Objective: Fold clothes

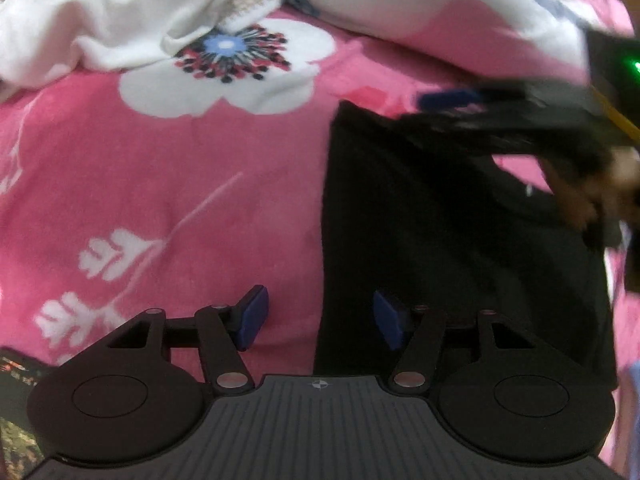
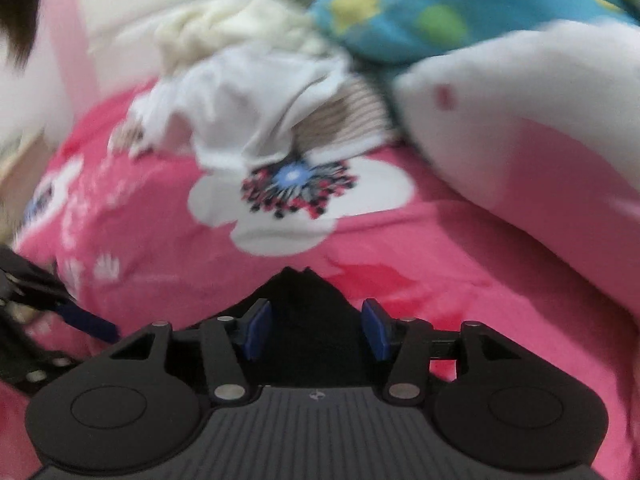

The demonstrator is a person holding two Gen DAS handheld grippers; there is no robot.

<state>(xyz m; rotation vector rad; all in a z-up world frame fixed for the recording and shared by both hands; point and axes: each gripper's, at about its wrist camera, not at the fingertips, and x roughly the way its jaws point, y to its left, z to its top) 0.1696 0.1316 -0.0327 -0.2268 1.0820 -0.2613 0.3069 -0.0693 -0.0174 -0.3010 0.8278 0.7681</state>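
Both grippers, left (image 1: 318, 320) and right (image 2: 316, 330), hover spread and empty over the black garment (image 1: 440, 240); soft, limp cloth, best pinched at its corners.

Bedroom: floral bedsheet (image 1: 160, 200), pillow (image 2: 520, 152)

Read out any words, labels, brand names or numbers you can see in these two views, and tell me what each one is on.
None can be read.
Dark printed item at the lower left edge of the left wrist view: reddish marks, too blurred to tell whether they are letters.
Round emblem on the left gripper's body: a symbol, no words.
Black garment, pink flowered bedspread, white clothes: no writing visible.
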